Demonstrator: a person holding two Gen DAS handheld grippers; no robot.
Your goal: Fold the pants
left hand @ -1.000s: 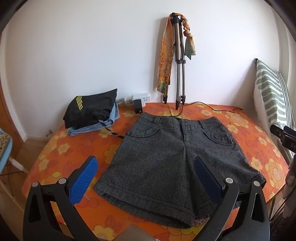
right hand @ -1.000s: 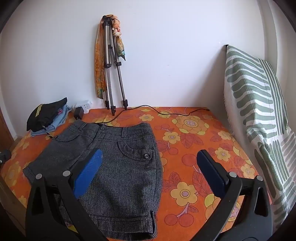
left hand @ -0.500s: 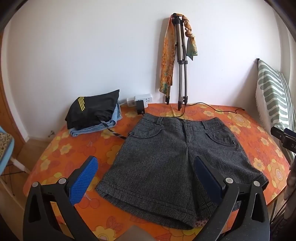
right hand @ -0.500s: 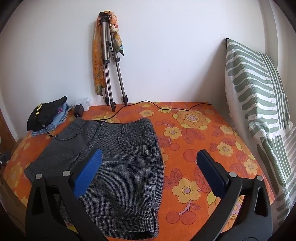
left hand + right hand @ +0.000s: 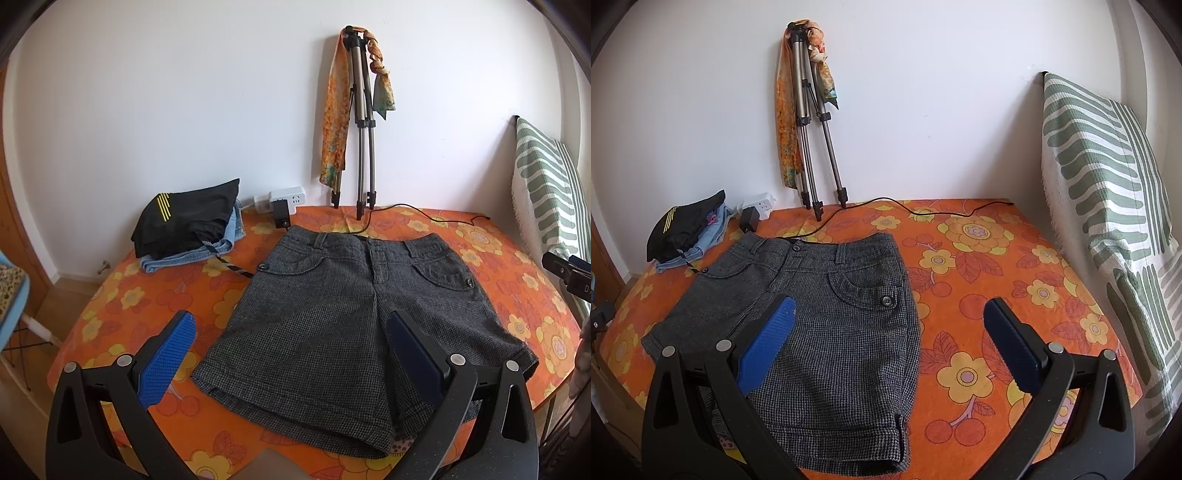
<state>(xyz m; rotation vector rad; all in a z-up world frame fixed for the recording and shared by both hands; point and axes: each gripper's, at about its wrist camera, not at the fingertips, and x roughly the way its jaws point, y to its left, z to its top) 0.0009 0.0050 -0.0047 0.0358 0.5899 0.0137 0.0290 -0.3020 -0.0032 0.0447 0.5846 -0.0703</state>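
Left gripper (image 5: 291, 354) in the near foreground, jaws spread wide, nothing between the blue pads, hanging above the near edge of the table and touching no cloth. Right gripper (image 5: 886, 339) likewise spread wide and empty, raised over the near right side of the garment.

Just beyond both: the pants (image 5: 354, 314), a pair of dark grey houndstooth shorts, laid flat and face up on the orange flowered tablecloth (image 5: 122, 295). Hems toward the grippers, waistband away toward the wall, so the long axis runs near to far. Nothing folded yet.

Key relation: in the left wrist view the left leg hem sits directly ahead, between the two fingers; the left gripper is nearer to that side. In the right wrist view the shorts lie ahead and to the left, the right leg hem (image 5: 849, 446) low between the fingers, its outer edge closer to the left pad. A lengthwise fold, one leg over the other, would likely start from one outer side seam; either gripper seems placed to drop onto its own hem corner.

Farther back: a stack of folded clothes (image 5: 188, 225), black on top of denim, at the far left; a power strip (image 5: 284, 197) with an adapter plugged in; a tripod (image 5: 364, 122) draped with a scarf against the wall; a striped cushion (image 5: 1108, 206) standing at the right.
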